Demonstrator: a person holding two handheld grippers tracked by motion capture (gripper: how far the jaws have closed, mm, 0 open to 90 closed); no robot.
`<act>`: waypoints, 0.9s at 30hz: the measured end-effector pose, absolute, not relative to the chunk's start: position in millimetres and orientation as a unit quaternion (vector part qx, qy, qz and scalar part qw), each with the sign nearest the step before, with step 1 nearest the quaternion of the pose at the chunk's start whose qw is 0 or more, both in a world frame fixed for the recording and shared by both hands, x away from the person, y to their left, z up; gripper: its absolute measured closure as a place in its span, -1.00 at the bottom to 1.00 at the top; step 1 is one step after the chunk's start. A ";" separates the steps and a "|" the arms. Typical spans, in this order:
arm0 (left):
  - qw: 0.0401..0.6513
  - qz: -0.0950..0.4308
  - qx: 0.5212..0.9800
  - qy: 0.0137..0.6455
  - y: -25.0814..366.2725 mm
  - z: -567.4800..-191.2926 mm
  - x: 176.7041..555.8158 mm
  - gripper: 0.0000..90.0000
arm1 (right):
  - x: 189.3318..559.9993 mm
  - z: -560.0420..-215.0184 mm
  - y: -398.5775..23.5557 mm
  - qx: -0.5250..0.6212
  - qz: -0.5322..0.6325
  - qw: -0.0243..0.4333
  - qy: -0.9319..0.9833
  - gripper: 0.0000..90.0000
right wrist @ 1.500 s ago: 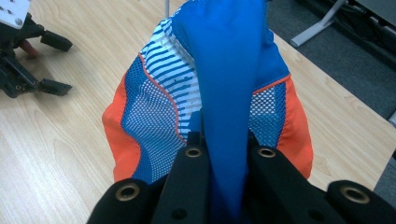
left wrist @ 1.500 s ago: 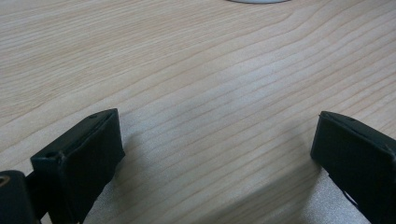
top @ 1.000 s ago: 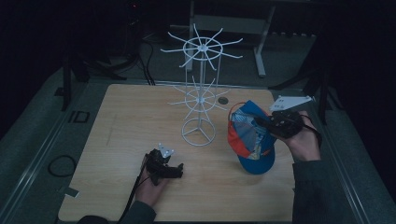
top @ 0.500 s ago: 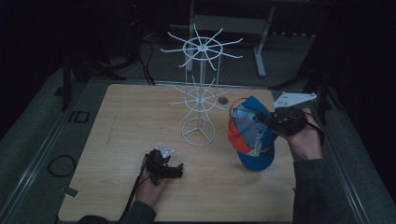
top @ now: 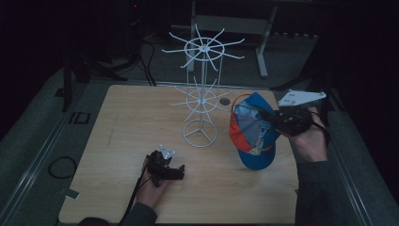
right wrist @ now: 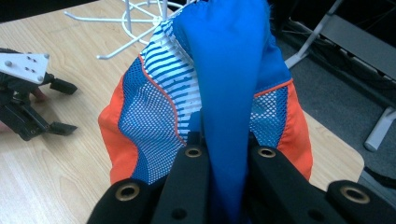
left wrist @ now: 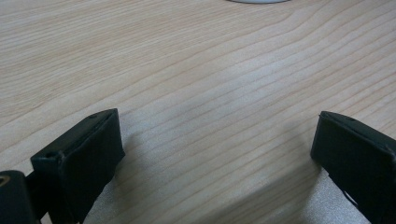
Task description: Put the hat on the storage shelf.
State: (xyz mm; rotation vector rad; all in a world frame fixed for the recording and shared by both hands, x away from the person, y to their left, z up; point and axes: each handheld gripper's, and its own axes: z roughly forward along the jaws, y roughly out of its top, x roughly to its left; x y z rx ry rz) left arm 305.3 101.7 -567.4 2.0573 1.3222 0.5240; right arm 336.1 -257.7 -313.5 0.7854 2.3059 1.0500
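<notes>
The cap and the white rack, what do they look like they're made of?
The cap looks like fabric: smooth matte blue cloth, with orange and blue mesh panels whose small holes show. The rack seems to be thin wire with a glossy white coating, perhaps painted metal; its slim straight spokes and ring base suggest that.

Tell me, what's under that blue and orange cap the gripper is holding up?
The cap hangs from the right gripper, shut on its blue fabric. Its lower edge sits at the wooden table; whether they touch I can't tell. The tabletop directly beneath is covered by the cap.
</notes>
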 end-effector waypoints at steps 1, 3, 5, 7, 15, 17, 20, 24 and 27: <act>0.315 0.199 0.781 0.502 101.7 -567.4 305.3 -0.94 | 335.4 -312.2 -257.1 0.285 0.384 0.243 0.844 0.98; 0.315 0.199 0.781 0.502 101.7 -567.4 305.3 -0.94 | 334.5 -310.2 -256.1 0.283 0.384 0.246 0.844 0.98; 0.315 0.199 0.781 0.502 101.6 -567.4 305.3 -0.94 | 333.9 -308.2 -255.6 0.281 0.386 0.248 0.843 0.98; 0.315 0.199 0.781 0.502 101.6 -567.4 305.3 -0.94 | 333.0 -306.2 -255.0 0.282 0.387 0.248 0.842 0.98; 0.316 0.200 0.780 0.502 101.5 -567.6 305.3 -0.94 | 329.5 -298.1 -250.6 0.275 0.391 0.255 0.840 0.98; 0.316 0.200 0.780 0.502 101.5 -567.6 305.3 -0.94 | 328.7 -296.4 -250.2 0.273 0.393 0.258 0.839 0.98; 0.316 0.200 0.780 0.502 101.5 -567.6 305.4 -0.94 | 326.5 -292.1 -249.9 0.269 0.404 0.255 0.836 0.98; 0.316 0.200 0.780 0.502 101.6 -567.6 305.3 -0.94 | 323.7 -286.3 -249.8 0.266 0.420 0.254 0.830 0.98; 0.316 0.199 0.780 0.502 101.6 -567.5 305.3 -0.94 | 322.6 -284.2 -249.8 0.264 0.424 0.254 0.828 0.98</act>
